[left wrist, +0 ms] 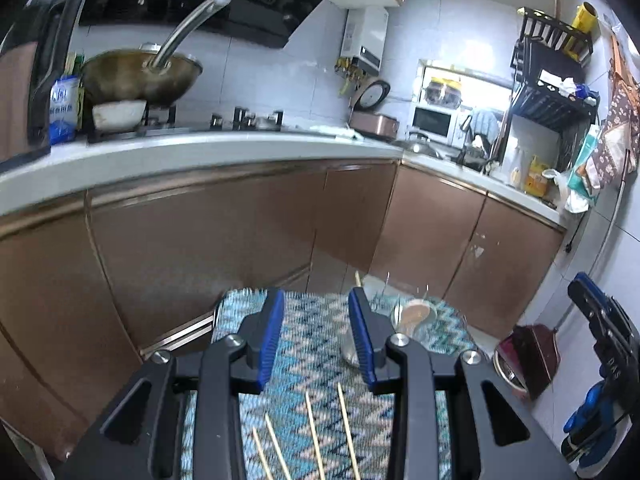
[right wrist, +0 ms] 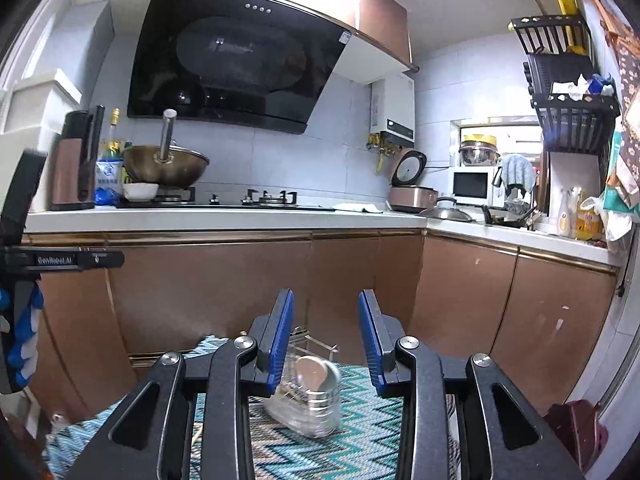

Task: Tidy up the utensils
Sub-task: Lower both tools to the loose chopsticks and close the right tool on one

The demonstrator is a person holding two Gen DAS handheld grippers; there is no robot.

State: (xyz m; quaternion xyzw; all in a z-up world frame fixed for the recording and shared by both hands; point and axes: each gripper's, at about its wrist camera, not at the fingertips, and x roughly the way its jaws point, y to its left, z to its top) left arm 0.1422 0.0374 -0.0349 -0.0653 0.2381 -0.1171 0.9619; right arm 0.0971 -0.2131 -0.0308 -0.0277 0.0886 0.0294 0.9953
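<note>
Wooden chopsticks [left wrist: 308,436], four thin pale sticks, lie loose on the zigzag-patterned cloth [left wrist: 312,332] that covers the surface, and they are what the coming move seems to turn on. In the left wrist view they sit below and behind the tips of the left gripper [left wrist: 316,336], close to the camera, with their long axes running roughly away from it, more or less in line with the fingers and fanned a little rather than parallel. The left gripper's blue-padded fingers stand apart with nothing between them, and they point past the sticks toward the far edge of the cloth. Ahead and slightly to the right of those tips stands a clear glass holder [left wrist: 404,320] with a wooden spoon [left wrist: 416,314] in it (another stick-end [left wrist: 357,279] shows just beyond). The right gripper [right wrist: 326,340] also has its fingers parted and empty; in its own view the holder [right wrist: 308,404] lies straight ahead, framed between the fingers but beyond them, untouched, and it looks tilted, though blur makes that uncertain. By my reading the left hand is the nearer to the chopsticks and would need to draw back and dip to reach them, while the right hand is better lined up with the holder.
</note>
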